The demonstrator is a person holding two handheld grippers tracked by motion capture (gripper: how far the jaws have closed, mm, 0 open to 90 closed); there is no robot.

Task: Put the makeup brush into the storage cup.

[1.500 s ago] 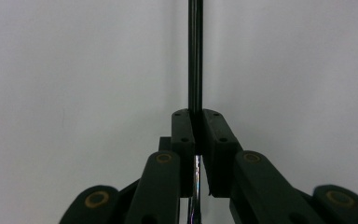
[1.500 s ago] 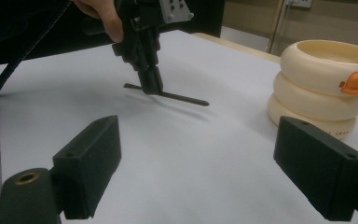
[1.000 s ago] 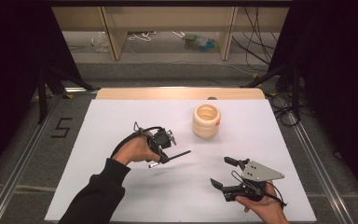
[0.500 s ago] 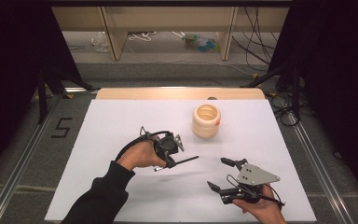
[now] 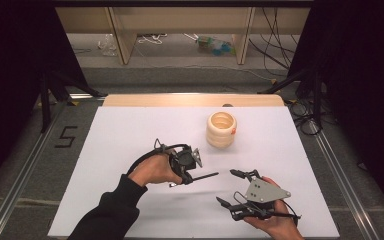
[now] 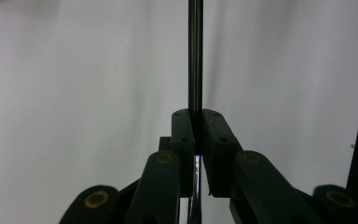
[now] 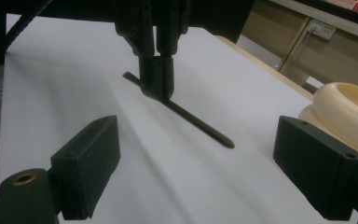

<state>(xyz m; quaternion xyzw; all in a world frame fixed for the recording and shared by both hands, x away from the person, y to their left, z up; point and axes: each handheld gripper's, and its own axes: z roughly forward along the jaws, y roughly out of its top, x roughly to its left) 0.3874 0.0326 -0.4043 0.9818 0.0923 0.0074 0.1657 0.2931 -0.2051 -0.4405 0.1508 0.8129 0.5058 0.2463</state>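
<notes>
Black and thin, the rod (image 5: 203, 176) I have in hand sits clamped between the pads of my left claw (image 5: 196, 176), its free end pointing toward the right side of the table (image 5: 130, 130) in the high view and held just above the white surface. In the left gripper view the rod (image 6: 195, 56) runs straight up from the closed jaws, which pinch it tight with no gap. From the right gripper view I see the same rod (image 7: 200, 125) slanting down toward me, its tapered tip near the sheet, the left claw (image 7: 157, 91) gripping it from above. My right claw (image 5: 227, 187) rests low near the table's front right, jaws spread wide with nothing between them, pointing at the rod's tip. A cream ribbed pot (image 5: 221, 129) stands farther back, well apart from both claws.
</notes>
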